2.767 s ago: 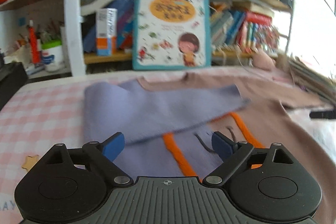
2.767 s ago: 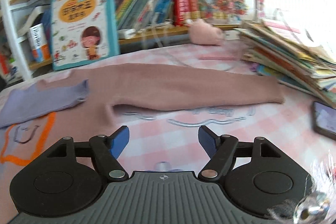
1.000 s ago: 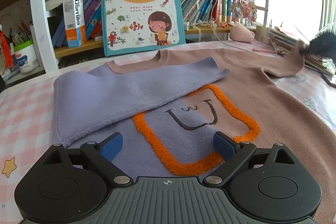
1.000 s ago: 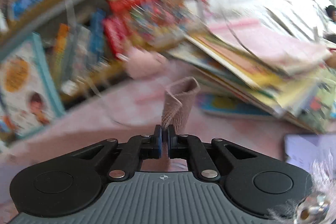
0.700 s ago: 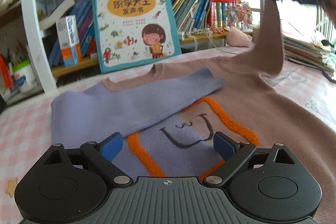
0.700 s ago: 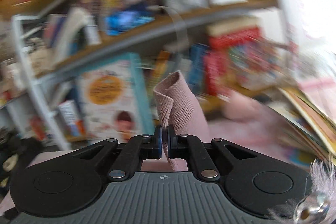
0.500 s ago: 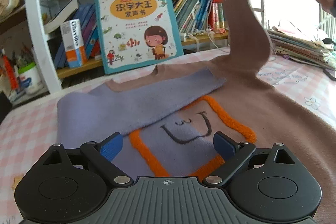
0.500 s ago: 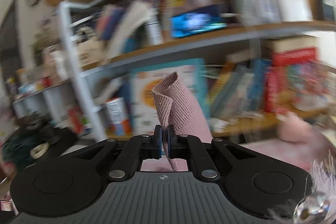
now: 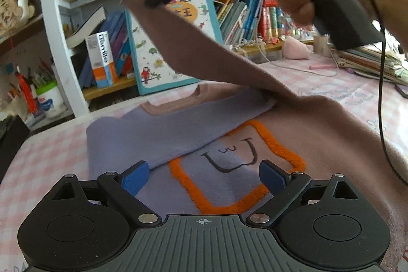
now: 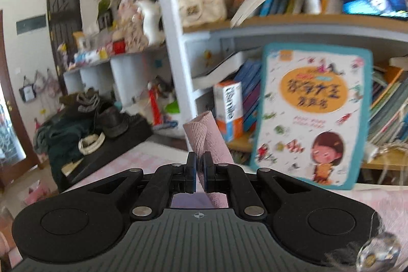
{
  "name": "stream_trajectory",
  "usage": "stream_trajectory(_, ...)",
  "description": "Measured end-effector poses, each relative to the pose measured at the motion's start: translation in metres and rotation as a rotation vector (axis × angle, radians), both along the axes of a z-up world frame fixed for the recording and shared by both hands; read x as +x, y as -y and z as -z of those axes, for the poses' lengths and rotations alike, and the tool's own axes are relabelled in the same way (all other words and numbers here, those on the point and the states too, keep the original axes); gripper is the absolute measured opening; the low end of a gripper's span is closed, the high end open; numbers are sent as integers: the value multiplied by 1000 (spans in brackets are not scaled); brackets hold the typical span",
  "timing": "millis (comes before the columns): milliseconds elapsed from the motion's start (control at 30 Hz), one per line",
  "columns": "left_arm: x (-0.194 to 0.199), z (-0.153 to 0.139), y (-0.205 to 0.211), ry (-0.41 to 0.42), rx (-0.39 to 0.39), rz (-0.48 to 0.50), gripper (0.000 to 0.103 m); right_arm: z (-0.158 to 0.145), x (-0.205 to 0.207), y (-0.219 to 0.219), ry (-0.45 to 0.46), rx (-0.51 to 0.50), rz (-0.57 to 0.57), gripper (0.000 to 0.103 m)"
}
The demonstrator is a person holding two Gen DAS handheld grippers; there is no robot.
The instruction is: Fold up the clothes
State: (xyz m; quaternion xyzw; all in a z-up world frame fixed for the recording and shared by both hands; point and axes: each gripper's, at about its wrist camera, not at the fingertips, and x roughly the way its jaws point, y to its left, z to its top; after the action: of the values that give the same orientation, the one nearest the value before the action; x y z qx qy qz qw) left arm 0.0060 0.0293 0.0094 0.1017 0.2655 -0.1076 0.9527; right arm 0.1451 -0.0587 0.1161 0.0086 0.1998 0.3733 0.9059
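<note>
My left gripper [image 9: 202, 176] hovers wide apart and empty over the sweatshirt [image 9: 318, 134] spread on the checked tablecloth [image 9: 51, 144]. Beyond, my right gripper [image 10: 201, 179] pinches the pink sleeve cuff [image 10: 204, 137] aloft. If that thin bite slips, I expect the sleeve to flop down crooked.

Bare checked worktop [image 9: 46, 152] left of the sweater [image 9: 318, 134], raised pink sleeve [image 9: 204, 52] spanning overhead, bookshelf [image 9: 58, 42] and upright picture book [image 9: 163, 52] closing the far edge

Pink checked table [image 9: 48, 157]; sweater [image 9: 318, 134] spread on it; pink crayon [image 9: 321, 66] near far edge.
</note>
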Motion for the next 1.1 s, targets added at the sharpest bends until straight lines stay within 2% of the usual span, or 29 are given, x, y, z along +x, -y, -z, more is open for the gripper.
stream_trajectory(100,2,1,-5,-16,0,-16,95,16,5,-19,-21,-44,-9,5)
stream_trajectory(233,1,0,-10,-12,14,-27,96,38,11,-29,-114,-48,-47,10)
stream_trajectory(267,0,-1,-11,-10,19,-29,96,39,10,-28,-128,-38,-58,23)
stream_trajectory(300,-1,-1,-11,-10,25,-31,96,41,8,-27,-139,-29,-67,47)
stream_trajectory(333,-1,-2,-12,-10,30,-33,96,40,4,-25,-127,-30,-66,55)
stream_trajectory(367,-2,-2,-13,-10,35,-36,96,39,-1,-23,-112,-33,-66,58)
stream_trajectory(533,-3,-2,-20,-21,65,-68,96,38,-37,5,-23,-105,-80,66)
stream_trajectory(667,0,-5,-33,-27,100,-96,97,55,-67,52,-29,-164,-14,67)
stream_trajectory(767,5,-9,-56,-10,128,-159,97,69,-89,93,-78,-173,60,67)
stream_trajectory(833,9,-12,-77,-11,82,-237,97,80,-103,120,-122,-164,118,68)
stream_trajectory(933,11,-11,-105,-38,-43,-316,96,97,-120,154,-184,-155,239,67)
stream_trajectory(967,11,-10,-110,-46,-63,-324,95,103,-124,162,-205,-139,275,67)
stream_trajectory(1033,10,-4,-111,-59,-37,-315,94,114,-130,175,-247,-90,324,67)
stream_trajectory(1100,11,0,-113,-79,-33,-319,81,123,-135,185,-288,-30,356,65)
